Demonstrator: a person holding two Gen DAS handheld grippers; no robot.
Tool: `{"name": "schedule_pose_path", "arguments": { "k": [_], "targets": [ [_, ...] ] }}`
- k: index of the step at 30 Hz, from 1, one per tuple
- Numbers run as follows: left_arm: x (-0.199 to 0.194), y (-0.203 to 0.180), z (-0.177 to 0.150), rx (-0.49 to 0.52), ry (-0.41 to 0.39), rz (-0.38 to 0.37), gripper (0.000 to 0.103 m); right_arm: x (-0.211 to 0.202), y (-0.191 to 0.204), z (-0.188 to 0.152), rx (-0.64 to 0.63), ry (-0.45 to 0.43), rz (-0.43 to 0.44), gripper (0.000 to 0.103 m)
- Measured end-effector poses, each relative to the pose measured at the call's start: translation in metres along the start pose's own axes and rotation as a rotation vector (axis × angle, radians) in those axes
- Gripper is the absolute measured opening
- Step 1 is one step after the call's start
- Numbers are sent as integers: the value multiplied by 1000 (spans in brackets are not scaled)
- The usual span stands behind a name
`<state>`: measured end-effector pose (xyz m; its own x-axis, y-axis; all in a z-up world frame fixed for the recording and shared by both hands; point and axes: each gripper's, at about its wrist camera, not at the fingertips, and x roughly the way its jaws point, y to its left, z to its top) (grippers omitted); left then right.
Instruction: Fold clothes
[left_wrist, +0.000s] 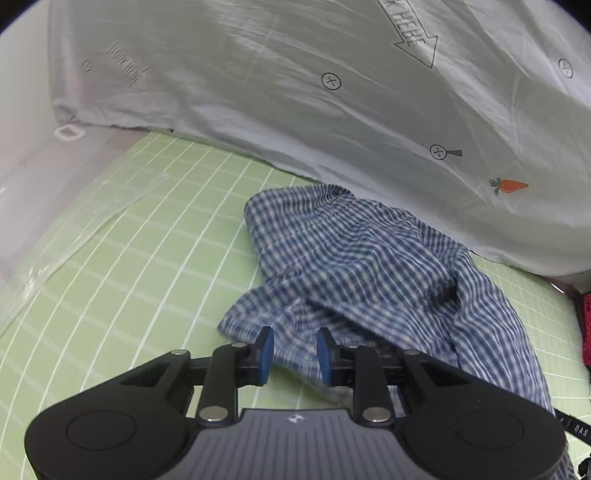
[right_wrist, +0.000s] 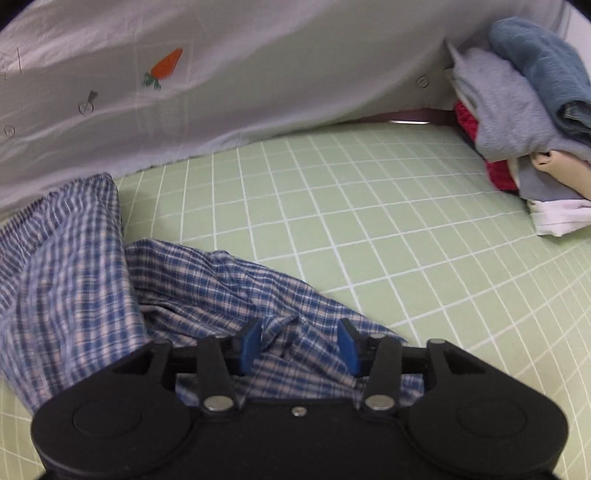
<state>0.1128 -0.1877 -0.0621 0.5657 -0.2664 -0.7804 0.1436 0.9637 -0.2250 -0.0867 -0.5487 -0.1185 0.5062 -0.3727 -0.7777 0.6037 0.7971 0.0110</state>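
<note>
We had the checked shorts (left_wrist: 354, 266) lying rumpled mid-frame on the green mat (left_wrist: 147, 240), left gripper (left_wrist: 294, 356) and right gripper (right_wrist: 299, 345) both parted and empty, so regripping the edges probably came next.

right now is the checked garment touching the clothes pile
Apart. The right wrist view shows bare green mat between the checked garment and the clothes pile.

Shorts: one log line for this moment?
shorts: crumpled on mat | left tongs: open | right tongs: open, over cloth | pile: right
</note>
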Motion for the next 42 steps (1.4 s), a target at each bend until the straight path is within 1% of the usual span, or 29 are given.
{"name": "schedule_pose_path", "arguments": {
  "k": [2,4,6,8,13,15,18,20,21,23,24,25,27,30,35,42],
  "targets": [
    [-12,3,-11,-11,5,8,31,-12,9,-4,23,-33,5,57],
    [-22,7,-23,-27,16,18,32,-25,17,-9,28,-64,21,69],
    [-27,13,-33,-43,41,22,32,-37,24,-15,32,-92,36,73],
    [-32,18,-43,-48,65,37,33,-43,28,-21,36,-98,46,74],
    [-47,26,-54,-25,71,37,35,-50,36,-40,52,-74,66,76],
    [-52,28,-57,-17,69,35,38,-50,40,-51,43,-45,84,76],
    [-56,29,-62,-11,72,26,38,-44,46,-68,15,9,106,76],
    [-59,26,-65,-11,72,18,38,-39,48,-75,-8,40,100,74],
    [-60,25,-66,-10,73,14,38,-36,48,-78,-16,56,95,72],
    [-60,20,-67,-9,74,9,38,-31,46,-81,-20,90,108,54],
    [-59,17,-67,-8,75,7,38,-29,44,-81,-21,104,120,32],
    [-59,14,-68,-6,75,5,38,-29,42,-82,-25,110,133,18],
    [-58,8,-68,-1,72,-1,38,-35,37,-80,-35,93,148,4],
    [-56,-1,-68,1,70,-11,40,-53,26,-65,-23,33,178,3],
    [-44,-14,-64,-31,77,-23,40,-79,3,-22,26,-79,214,3],
    [-20,-34,-46,-50,73,-30,45,-79,-29,54,63,-207,201,2]
  ]
}}
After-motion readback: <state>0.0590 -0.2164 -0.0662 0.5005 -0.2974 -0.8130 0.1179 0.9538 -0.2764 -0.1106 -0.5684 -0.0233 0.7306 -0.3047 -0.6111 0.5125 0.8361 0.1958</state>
